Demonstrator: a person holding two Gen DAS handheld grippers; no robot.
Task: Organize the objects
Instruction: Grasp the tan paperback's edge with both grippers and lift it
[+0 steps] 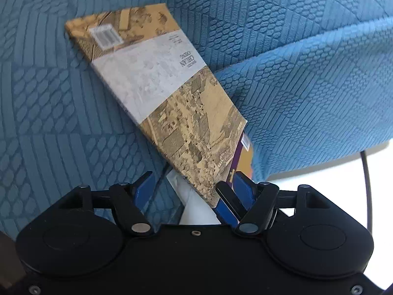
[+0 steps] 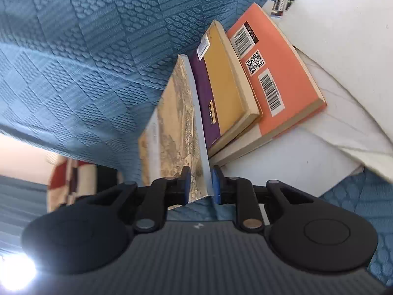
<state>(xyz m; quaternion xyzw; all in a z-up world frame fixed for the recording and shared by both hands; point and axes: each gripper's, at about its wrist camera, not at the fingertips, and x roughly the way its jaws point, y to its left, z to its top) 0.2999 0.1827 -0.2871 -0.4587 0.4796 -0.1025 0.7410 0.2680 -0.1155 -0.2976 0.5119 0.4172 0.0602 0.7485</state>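
A tan book with a grey band and an old painted scene [image 1: 169, 93] stands tilted against the blue textured sofa [image 1: 307, 73]. My right gripper [image 2: 200, 184] is shut on this tan book's [image 2: 176, 123] lower edge. Beside it lie a purple-and-yellow book [image 2: 226, 91] and an orange book [image 2: 277, 71] with barcodes, stacked on white paper [image 2: 294, 157]. My left gripper [image 1: 194, 189] is open, with its fingers on either side of the tan book's near corner; the purple-and-yellow book [image 1: 243, 157] peeks out behind.
A white cushion [image 2: 343, 36] lies at the right. A red, white and black checked item [image 2: 73, 179] sits at the lower left past the sofa edge. A dark cable [image 1: 367, 184] runs over the white floor at the right.
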